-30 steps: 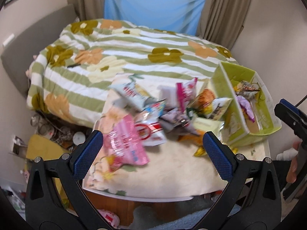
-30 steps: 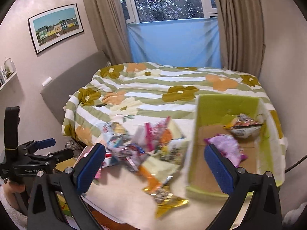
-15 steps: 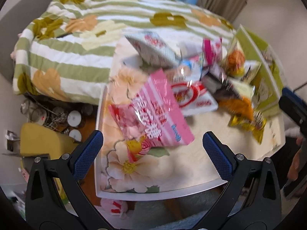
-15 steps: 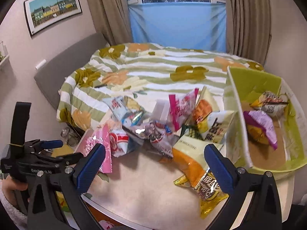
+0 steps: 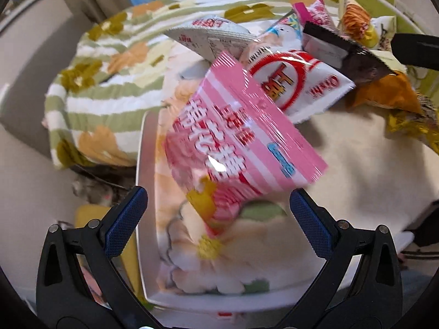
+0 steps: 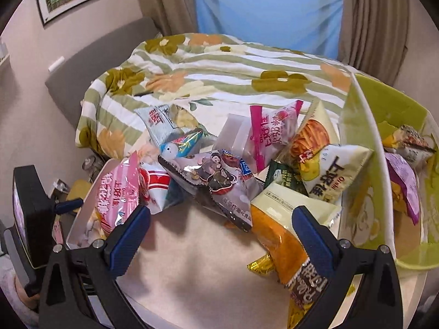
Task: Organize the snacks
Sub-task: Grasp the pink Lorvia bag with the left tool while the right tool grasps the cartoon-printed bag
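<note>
Your left gripper (image 5: 218,205) has its jaws wide apart just short of the pink bag (image 5: 236,142), which lies at the left end of the surface (image 5: 356,181), near its edge, with its far end tucked under a red-and-white bag (image 5: 299,82). Your right gripper (image 6: 221,223) is also spread open and holds nothing, hanging over bare surface in front of the snack pile, with an orange bag (image 6: 279,235) by its right jaw. The green bin (image 6: 384,104) at the right already has a few packets in it.

The pink bag looks light, puffy with air, and made of slick glossy film, so it will likely crumple and slide under a pinch on its belly. Take it by the flat crimped seam at the near end, or across a corner where the film is doubled. Squeeze gently, since the contents are probably brittle, and lift slowly so the bag above slips off without scattering the pile
</note>
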`<state>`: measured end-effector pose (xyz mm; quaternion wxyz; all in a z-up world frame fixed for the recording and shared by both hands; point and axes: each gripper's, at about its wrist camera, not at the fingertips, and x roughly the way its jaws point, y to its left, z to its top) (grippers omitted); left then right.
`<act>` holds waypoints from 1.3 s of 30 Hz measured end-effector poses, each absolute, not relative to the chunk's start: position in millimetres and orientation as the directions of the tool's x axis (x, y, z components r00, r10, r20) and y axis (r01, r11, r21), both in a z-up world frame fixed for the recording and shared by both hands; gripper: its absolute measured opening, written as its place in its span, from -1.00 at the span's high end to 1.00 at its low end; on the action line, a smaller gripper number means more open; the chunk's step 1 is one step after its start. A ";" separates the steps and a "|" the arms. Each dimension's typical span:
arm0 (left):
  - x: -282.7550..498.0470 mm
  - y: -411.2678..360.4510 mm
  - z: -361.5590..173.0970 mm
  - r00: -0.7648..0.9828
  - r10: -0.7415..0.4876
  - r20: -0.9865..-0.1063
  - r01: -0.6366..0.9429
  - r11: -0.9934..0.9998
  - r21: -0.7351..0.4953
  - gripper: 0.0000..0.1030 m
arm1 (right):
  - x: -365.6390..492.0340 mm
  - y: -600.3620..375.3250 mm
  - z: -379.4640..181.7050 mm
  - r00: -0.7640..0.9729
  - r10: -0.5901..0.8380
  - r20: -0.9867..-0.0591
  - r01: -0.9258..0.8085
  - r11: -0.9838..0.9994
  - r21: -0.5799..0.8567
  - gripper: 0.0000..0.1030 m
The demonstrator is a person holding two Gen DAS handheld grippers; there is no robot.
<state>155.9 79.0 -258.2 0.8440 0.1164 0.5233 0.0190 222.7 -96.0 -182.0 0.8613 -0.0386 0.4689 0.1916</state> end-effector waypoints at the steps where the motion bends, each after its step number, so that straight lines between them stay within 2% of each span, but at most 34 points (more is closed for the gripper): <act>1: 158.6 77.8 -259.8 0.458 0.166 -0.873 0.089 0.969 0.231 -0.99 | 224.2 -94.6 -183.7 0.484 0.293 -0.824 -0.376 0.921 0.106 -0.99; 12: 191.0 54.1 -275.6 0.509 0.270 -0.817 0.184 0.894 0.409 -0.97 | 249.6 -82.0 -201.3 0.460 0.283 -0.841 -0.494 0.869 0.022 -0.99; 13: 191.9 53.1 -275.9 0.509 0.268 -0.818 0.189 0.892 0.410 -0.93 | 251.4 -80.6 -202.8 0.459 0.282 -0.842 -0.504 0.864 0.015 -0.99; 14: 194.3 51.3 -276.3 0.505 0.261 -0.822 0.201 0.891 0.407 -0.76 | 253.3 -79.6 -204.2 0.458 0.281 -0.844 -0.513 0.858 0.008 -0.99; 17: 194.6 50.9 -276.1 0.498 0.265 -0.825 0.209 0.887 0.411 -0.62 | 258.6 -76.4 -208.6 0.447 0.288 -0.847 -0.542 0.840 -0.001 -0.99; 24: 196.9 67.1 -270.1 0.458 0.225 -0.860 0.197 0.918 0.345 -0.46 | 269.3 -66.2 -224.2 0.414 0.278 -0.867 -0.612 0.790 -0.038 -0.99; 33: 193.2 74.0 -261.9 0.432 0.170 -0.886 0.156 0.953 0.259 -0.43 | 283.7 -53.1 -245.8 0.379 0.275 -0.884 -0.699 0.711 -0.078 -0.97; 39: 190.5 78.2 -254.8 0.424 0.137 -0.895 0.133 0.968 0.211 -0.43 | 291.2 -46.3 -255.1 0.354 0.276 -0.894 -0.723 0.687 -0.074 -0.73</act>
